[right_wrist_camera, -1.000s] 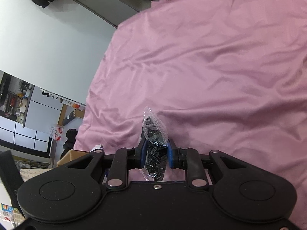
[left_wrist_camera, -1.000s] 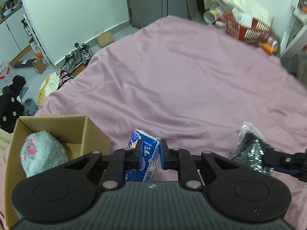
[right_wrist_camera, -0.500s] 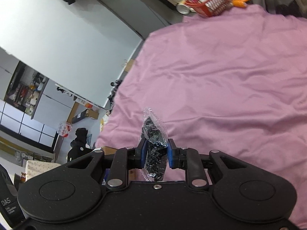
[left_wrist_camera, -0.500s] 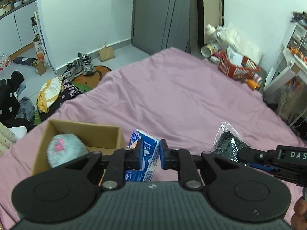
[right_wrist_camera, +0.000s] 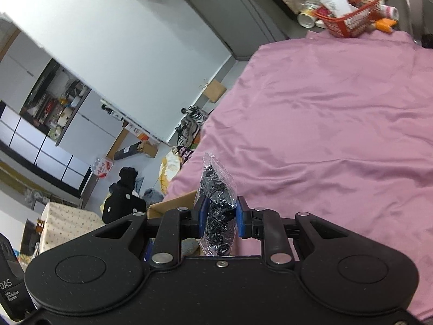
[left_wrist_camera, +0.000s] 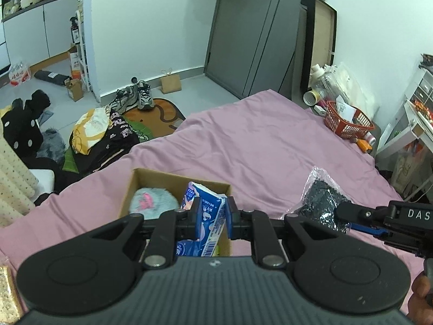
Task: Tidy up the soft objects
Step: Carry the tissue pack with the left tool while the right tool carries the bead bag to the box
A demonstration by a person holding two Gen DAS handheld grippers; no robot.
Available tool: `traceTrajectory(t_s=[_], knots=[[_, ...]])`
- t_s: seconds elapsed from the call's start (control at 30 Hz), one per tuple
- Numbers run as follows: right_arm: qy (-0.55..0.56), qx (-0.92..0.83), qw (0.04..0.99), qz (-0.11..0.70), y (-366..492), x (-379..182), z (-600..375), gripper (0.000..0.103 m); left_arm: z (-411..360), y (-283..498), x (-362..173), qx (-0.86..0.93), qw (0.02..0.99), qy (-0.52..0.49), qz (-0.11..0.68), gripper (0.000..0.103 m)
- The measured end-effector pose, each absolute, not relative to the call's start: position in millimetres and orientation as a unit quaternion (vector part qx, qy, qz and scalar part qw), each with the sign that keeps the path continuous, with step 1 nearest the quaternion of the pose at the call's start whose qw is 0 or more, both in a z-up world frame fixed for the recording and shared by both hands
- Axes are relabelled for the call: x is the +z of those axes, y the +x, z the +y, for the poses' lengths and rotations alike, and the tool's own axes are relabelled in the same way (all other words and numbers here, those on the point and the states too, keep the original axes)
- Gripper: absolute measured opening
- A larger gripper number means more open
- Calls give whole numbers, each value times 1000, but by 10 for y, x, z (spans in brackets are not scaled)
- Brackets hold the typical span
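The pink bedsheet (left_wrist_camera: 265,146) is my work surface, broad and bare beyond the cardboard box (left_wrist_camera: 151,181), so there is plenty of open room on the far side of the box and to its right. The box sits open-topped near the bed's near-left edge, where I judge it serves as the bin for soft things; a fluffy grey-blue plush (left_wrist_camera: 151,203) already lies in its left half, leaving the right half free.

My left gripper (left_wrist_camera: 212,216) is closed snugly on a blue-and-white soft pack (left_wrist_camera: 208,211), held upright directly over the box's free right half, close to its right wall, so a release should drop it inside if I clear that rim.

My right gripper (right_wrist_camera: 219,218) is pinched tight on a clear bag of black bits (right_wrist_camera: 217,195), waiting to the right of the box, apart from it, above the sheet.
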State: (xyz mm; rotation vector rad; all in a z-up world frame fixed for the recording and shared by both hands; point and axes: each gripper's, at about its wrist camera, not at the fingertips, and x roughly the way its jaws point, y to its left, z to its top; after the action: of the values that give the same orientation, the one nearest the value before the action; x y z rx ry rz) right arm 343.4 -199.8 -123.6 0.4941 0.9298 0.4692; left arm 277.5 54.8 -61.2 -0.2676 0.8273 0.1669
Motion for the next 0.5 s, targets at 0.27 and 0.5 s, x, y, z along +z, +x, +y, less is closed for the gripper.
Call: traceTrajectory(t_s=[0.27,0.5], knots=[[206,233,846,434,3335,-1100,-1630,22,868,2626,-686,75,899,-168,397,16],[174,231,854,433,3263,-1009,-1367,22,986,2631,-852,46,890,-208,402,18]])
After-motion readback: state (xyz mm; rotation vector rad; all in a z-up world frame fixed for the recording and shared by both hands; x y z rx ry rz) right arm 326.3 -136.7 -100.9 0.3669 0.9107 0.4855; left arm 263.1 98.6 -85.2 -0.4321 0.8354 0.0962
